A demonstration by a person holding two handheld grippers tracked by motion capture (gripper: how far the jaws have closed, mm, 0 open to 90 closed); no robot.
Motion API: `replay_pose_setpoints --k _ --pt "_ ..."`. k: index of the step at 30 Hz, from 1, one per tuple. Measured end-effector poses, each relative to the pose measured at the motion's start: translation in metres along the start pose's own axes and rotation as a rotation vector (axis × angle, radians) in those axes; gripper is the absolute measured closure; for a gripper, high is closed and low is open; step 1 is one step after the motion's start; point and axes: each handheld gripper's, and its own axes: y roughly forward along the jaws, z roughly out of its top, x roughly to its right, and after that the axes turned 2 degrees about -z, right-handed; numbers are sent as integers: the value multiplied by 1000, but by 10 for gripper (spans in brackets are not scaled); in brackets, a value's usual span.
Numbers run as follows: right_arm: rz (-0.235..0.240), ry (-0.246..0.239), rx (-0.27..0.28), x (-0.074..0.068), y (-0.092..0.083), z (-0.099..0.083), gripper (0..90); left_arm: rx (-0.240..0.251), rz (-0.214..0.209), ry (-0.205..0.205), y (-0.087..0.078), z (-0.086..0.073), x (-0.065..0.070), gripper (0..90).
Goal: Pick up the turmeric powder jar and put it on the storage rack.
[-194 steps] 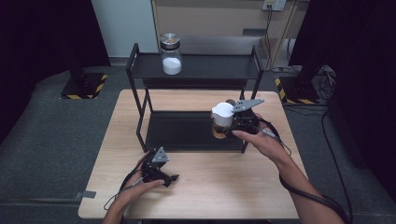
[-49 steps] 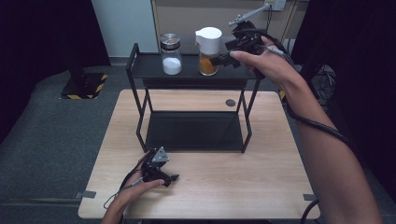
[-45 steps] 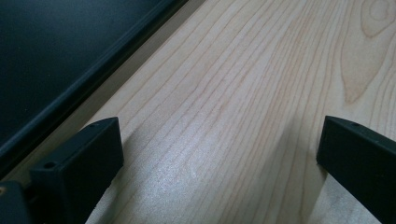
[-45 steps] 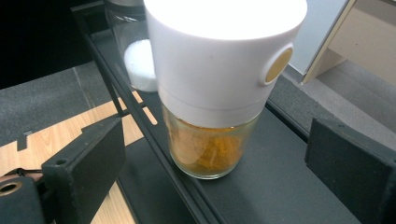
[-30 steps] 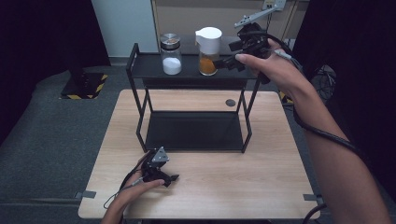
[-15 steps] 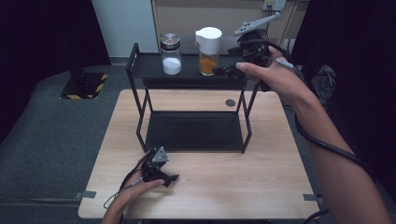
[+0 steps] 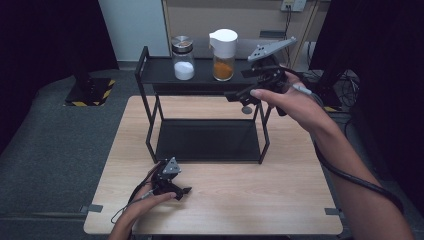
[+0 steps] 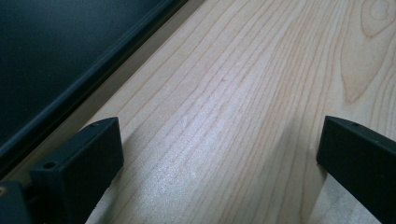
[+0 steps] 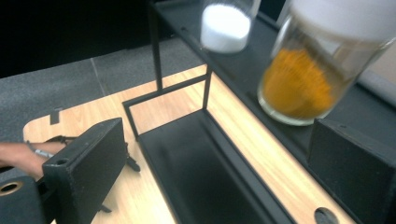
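Nearest to me, in front of the black rack (image 7: 205,140), I rest the left gripper (image 7: 184,190) on the table (image 7: 280,200) with jaws wide and empty, while my right gripper (image 7: 235,95), open and holding nothing, hangs just beside the orange spice jar (image 7: 223,50) standing on the rack's top shelf next to the white-powder jar (image 7: 183,59).

Two jars, a white-lidded glass jar of orange powder (image 7: 223,55) and a glass jar of white powder (image 7: 183,58), block the black metal rack (image 7: 150,107)'s top shelf at upper centre; its lower shelf lies open.
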Motion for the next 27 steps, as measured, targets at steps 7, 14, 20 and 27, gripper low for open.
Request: replay_pose_setpoints --k 7,14,20,27 --pt "25 5 -28 -10 12 -21 61 0 0 0 0 0 0 0" --pt "39 7 -37 -20 22 -38 61 1 0 0 0 0 0 0" --pt "47 6 -47 -29 31 -53 63 1 0 0 0 0 0 0" --pt "55 25 -53 -35 41 -75 64 -1 2 2 0 0 0 0"
